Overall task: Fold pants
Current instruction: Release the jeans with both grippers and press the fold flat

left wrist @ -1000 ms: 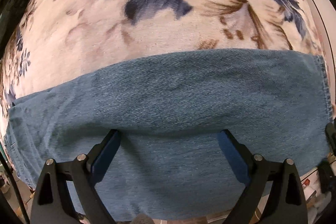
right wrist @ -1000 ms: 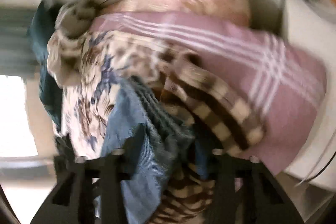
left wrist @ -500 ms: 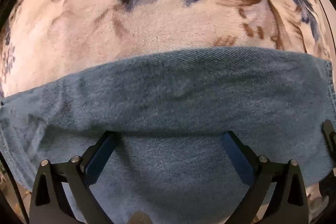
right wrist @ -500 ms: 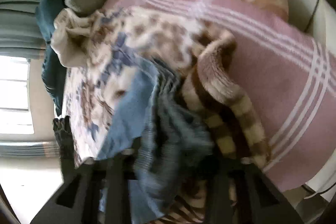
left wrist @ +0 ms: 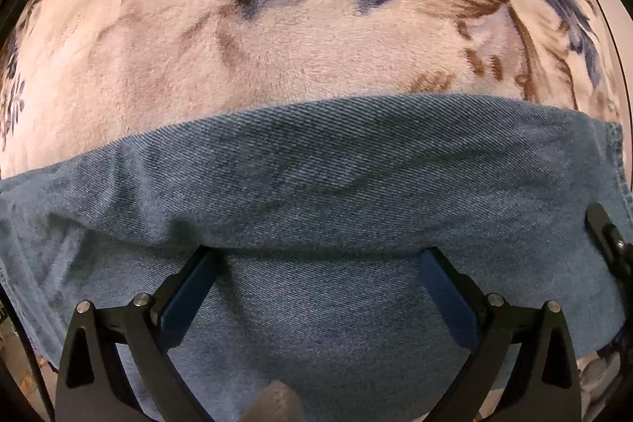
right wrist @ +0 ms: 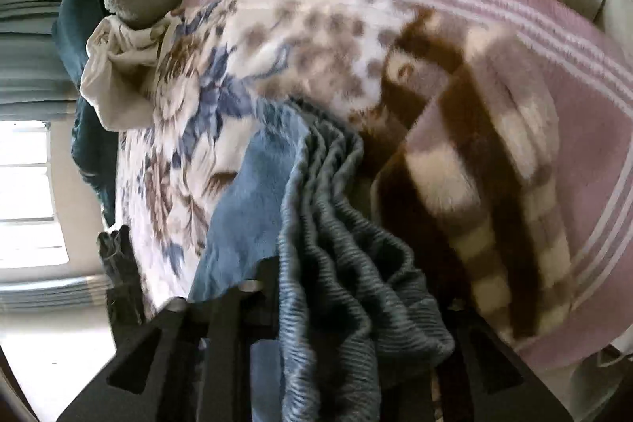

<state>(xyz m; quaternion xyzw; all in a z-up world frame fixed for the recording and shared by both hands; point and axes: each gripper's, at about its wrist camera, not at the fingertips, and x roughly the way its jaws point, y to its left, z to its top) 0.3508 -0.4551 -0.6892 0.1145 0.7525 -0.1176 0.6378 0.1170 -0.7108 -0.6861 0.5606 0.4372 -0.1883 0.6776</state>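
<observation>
Pants: the pants (left wrist: 316,192) lay flat on the blanket (left wrist: 277,46), right under the left gripper (left wrist: 316,263).
Left gripper: its jaws stood wide apart, tips on the cloth, nothing pinched.
Right gripper: the right gripper (right wrist: 348,303) was closing its jaws on a bunched part of the pants (right wrist: 336,244).
Done: one part looked smooth and laid out.
Left: the bunched end probably needed folding over.
Hidden: the right tips were under cloth; most of the pants were cut off.
</observation>
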